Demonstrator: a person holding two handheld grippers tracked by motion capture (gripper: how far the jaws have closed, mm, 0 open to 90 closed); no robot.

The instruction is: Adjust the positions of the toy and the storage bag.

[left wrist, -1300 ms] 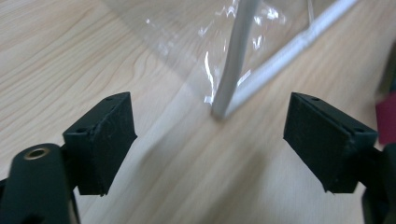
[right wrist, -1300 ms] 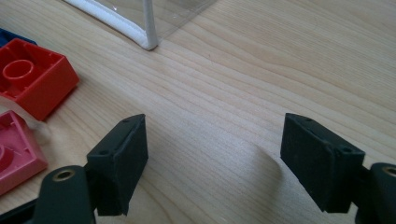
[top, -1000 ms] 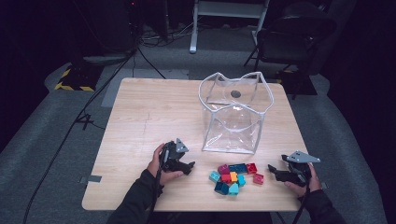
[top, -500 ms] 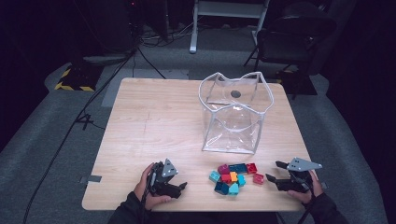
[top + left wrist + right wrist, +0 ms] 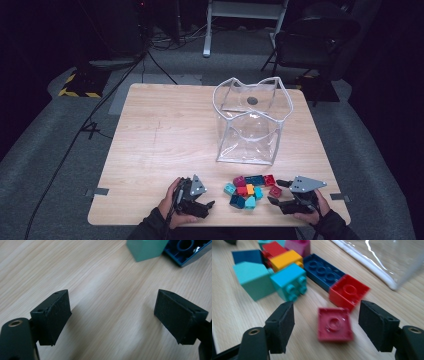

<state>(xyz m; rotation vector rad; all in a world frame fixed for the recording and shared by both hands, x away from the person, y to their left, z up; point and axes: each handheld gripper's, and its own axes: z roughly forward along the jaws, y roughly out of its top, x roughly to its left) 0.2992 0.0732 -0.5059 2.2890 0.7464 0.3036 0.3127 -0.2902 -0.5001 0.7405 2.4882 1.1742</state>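
Blocks [image 5: 248, 189] sit in a small heap on the counter [image 5: 165, 135], just in front of the clear bag [image 5: 250, 122], which holds none of them as far as I can see. Since a second ago both hands have slid toward the near edge of the counter. Left gripper [image 5: 201, 205] has dropped back from the heap; its jaws have just been opening and stand partly apart over bare wood, nothing between them. Right gripper [image 5: 280, 192] has closed in on the heap's right side. Its jaws have narrowed slightly yet remain wide, straddling a loose crimson block [image 5: 334, 324] without touching it. I judge a first pick is being lined up. Both grippers lie low and near level, pointing at the heap.
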